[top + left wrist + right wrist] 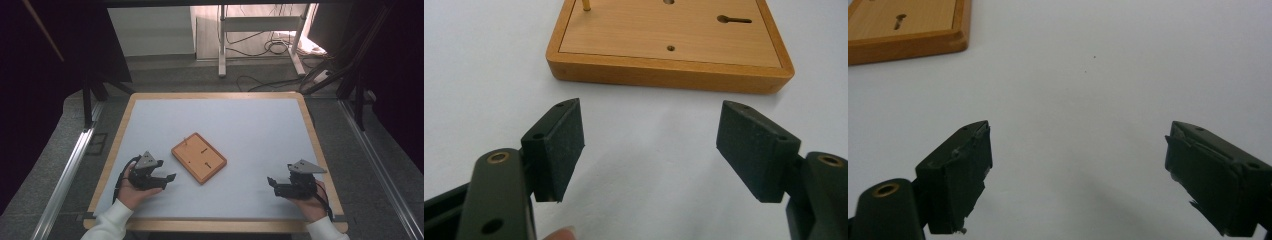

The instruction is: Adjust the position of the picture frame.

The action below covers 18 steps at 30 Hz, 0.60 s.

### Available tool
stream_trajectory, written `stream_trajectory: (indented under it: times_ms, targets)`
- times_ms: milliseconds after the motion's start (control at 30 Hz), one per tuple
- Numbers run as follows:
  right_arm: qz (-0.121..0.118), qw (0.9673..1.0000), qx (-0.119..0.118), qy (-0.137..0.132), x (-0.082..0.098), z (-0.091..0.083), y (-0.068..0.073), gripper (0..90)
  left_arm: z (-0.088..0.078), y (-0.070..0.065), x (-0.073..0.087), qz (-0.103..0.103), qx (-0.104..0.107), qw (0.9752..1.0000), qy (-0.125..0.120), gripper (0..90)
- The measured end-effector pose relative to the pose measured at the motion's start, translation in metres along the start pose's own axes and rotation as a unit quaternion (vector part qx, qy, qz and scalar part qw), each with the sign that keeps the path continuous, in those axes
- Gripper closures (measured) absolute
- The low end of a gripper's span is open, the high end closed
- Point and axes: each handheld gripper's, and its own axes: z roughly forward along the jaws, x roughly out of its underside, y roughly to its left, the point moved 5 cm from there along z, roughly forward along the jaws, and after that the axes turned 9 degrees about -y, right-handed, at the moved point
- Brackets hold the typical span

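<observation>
A wooden board (199, 157) with a thin upright peg (184, 141) and small holes and slots lies turned at an angle in the middle of the white table mat. My left gripper (169, 181) rests low at the front left, open, its empty jaws pointing at the board's near edge (669, 75); the brass peg (587, 5) stands at that board's far left. My right gripper (272, 183) sits at the front right, open and empty, aimed left across bare mat. The board's corner (903, 32) shows at the upper left of the right gripper view.
The mat (250, 130) lies on a wood-rimmed table (215, 95). Beyond the far edge are a metal stand (260, 35) and cables on the floor. Rails run along both sides of the table.
</observation>
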Motion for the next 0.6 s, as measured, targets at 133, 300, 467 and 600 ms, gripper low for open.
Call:
stream_trajectory:
  times_ms: [133,300,467,600]
  targets:
    - [-0.004,1.0000,-0.004,0.005,0.0010,-0.0003,0.0023,13.4,-0.0006,-0.0001,0.0000,0.000,-0.002,1.0000,0.002,27.1]
    - [-0.017,0.9997,-0.004,0.016,0.0032,-0.0020,0.0066,13.7,-0.0013,-0.0011,0.0004,-0.006,0.004,0.9999,0.011,26.3]
    - [-0.016,0.9997,-0.006,0.015,0.0022,-0.0023,0.0078,14.2,-0.0011,-0.0012,-0.0001,-0.003,0.008,0.9998,0.020,26.1]
    - [-0.018,0.9997,-0.006,0.016,0.0027,-0.0024,0.0084,14.5,-0.0007,0.0009,0.0007,-0.006,0.006,0.9996,0.028,26.1]
